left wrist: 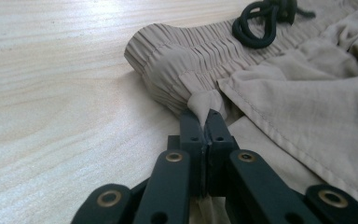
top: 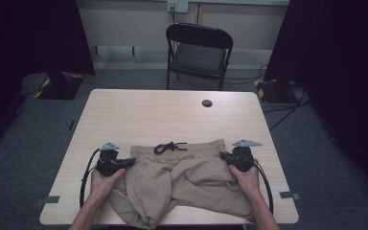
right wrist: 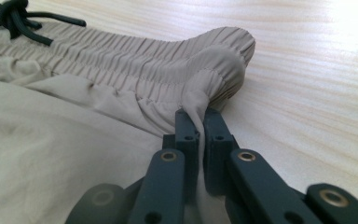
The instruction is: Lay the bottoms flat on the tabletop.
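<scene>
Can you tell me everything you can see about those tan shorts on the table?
The shorts are light tan, made of thin, soft-looking cloth. They lie rumpled near the front edge of the pale wooden table, waistband farthest from the person. The waistband is gathered in stretchy ridges, with a dark drawstring knotted at its middle. The left gripper pinches a fold of cloth at one end of the waistband, and the right gripper pinches the other end. Part of a leg reaches the table's front edge.
</scene>
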{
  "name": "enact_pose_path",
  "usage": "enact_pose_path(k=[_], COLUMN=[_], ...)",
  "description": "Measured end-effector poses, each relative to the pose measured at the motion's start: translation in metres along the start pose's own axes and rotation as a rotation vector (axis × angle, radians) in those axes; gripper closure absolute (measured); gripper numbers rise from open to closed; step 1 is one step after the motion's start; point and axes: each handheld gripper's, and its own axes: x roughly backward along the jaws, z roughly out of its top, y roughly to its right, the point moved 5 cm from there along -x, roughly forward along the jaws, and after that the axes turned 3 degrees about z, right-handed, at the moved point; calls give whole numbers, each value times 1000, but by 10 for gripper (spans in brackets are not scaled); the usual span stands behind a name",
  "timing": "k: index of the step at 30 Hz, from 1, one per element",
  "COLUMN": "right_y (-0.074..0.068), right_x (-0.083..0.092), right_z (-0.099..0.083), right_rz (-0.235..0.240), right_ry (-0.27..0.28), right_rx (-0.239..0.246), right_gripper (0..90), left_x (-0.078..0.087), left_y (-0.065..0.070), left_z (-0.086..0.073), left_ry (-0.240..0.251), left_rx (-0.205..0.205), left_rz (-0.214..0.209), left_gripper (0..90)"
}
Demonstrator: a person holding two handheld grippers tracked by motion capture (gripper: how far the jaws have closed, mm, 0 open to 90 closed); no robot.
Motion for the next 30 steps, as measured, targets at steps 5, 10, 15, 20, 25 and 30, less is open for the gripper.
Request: enact_pose_path(k=[5, 10, 15, 20, 25, 30], right_y=[-1, -3, -6, -6, -10, -14], right_x=[7, 16, 26, 34, 46, 56], right_z=[6, 13, 25, 34, 48, 62], right_rz=[14, 28, 46, 74, 82, 87], right_ry=[35, 71, 106, 152, 192, 229], right_rx=[-6, -8, -6, -32, -18, 0], right_gripper=[880, 881, 883, 884, 884, 884], left_x=[7, 16, 22, 28, 38, 54], left_y=[3, 7, 12, 13, 15, 17], left_z=[7, 14, 24, 30, 40, 60], left_ry=[44, 100, 138, 176, 208, 260], left_rx=[13, 32, 17, 34, 18, -2], left_rz=[-29, -60, -87, -116, -123, -117], left_gripper=[893, 893, 893, 894, 894, 894])
